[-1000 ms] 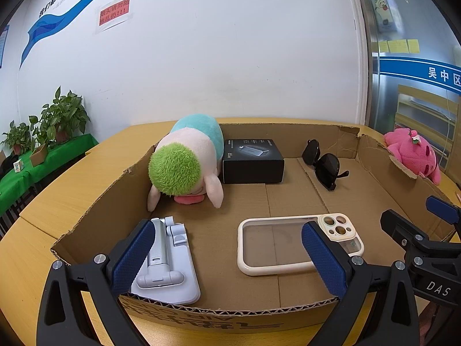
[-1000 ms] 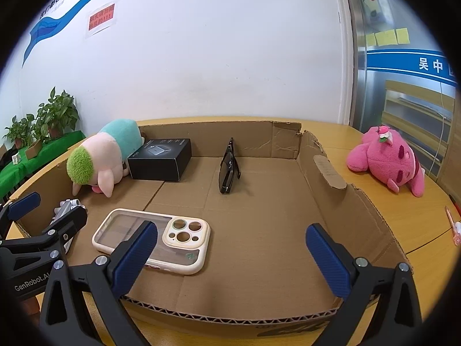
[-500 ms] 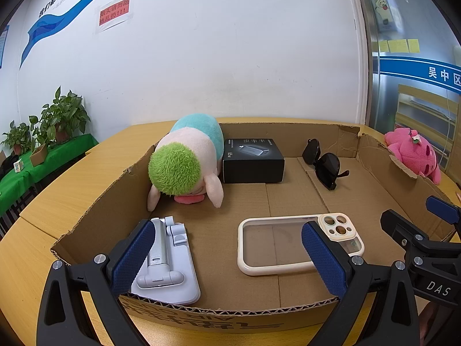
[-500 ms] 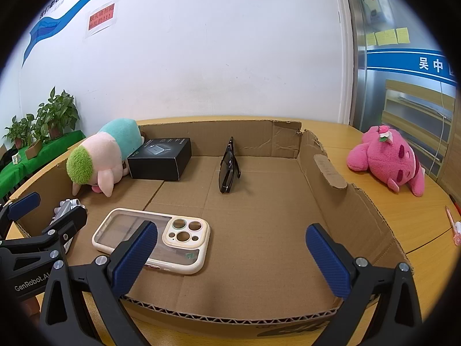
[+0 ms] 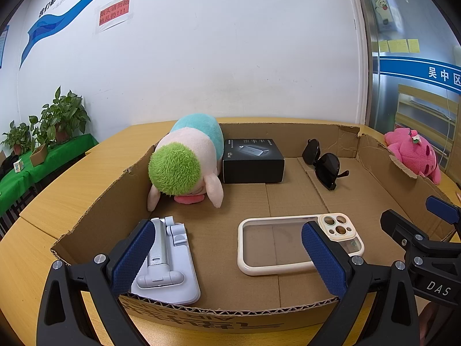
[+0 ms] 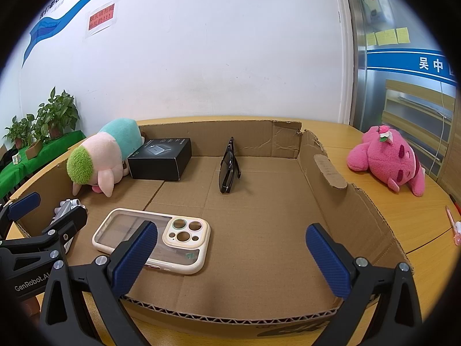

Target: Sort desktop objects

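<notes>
Both tools spread wide and empty at the near edge of the cardboard box [image 5: 95, 201]. The left tool [image 5: 227, 256] hangs over the white phone stand [image 5: 170, 265] and the clear phone case [image 5: 291, 242], touching neither. The right tool [image 6: 230, 256] grips nothing. The pink plush [image 6: 389, 158] lies outside the box on the worktop [image 6: 417, 210], well apart from both.

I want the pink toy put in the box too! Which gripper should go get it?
Probably the right hand-held gripper. The pink toy lies on the table outside the box, on its right side. The left hand-held gripper is open too, but faces the stand on the other side.
</notes>
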The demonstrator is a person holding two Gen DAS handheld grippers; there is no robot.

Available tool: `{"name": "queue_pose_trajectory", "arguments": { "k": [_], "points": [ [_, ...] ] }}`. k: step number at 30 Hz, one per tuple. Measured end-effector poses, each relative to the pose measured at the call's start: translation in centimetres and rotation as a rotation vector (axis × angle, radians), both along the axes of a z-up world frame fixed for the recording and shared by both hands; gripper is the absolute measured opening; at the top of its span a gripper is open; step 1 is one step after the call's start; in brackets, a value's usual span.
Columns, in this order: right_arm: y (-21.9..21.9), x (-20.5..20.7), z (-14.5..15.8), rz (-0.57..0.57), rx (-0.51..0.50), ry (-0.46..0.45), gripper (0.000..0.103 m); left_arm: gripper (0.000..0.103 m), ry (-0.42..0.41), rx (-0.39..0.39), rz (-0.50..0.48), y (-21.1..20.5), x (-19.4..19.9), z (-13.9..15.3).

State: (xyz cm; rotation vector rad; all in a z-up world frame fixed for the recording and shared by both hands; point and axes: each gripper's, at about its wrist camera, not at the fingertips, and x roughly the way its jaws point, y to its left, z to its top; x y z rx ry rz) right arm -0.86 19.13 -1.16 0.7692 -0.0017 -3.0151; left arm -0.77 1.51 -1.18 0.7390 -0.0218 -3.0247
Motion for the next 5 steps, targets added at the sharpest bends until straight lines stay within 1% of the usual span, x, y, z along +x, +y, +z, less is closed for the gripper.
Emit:
{"name": "queue_pose_trajectory", "arguments": {
  "k": [5],
  "points": [
    [0.0, 0.0, 0.01, 0.0, 0.0, 0.0, 0.103, 0.103, -0.001, 0.0, 0.001, 0.0, 0.0, 0.0]
  ]
}}
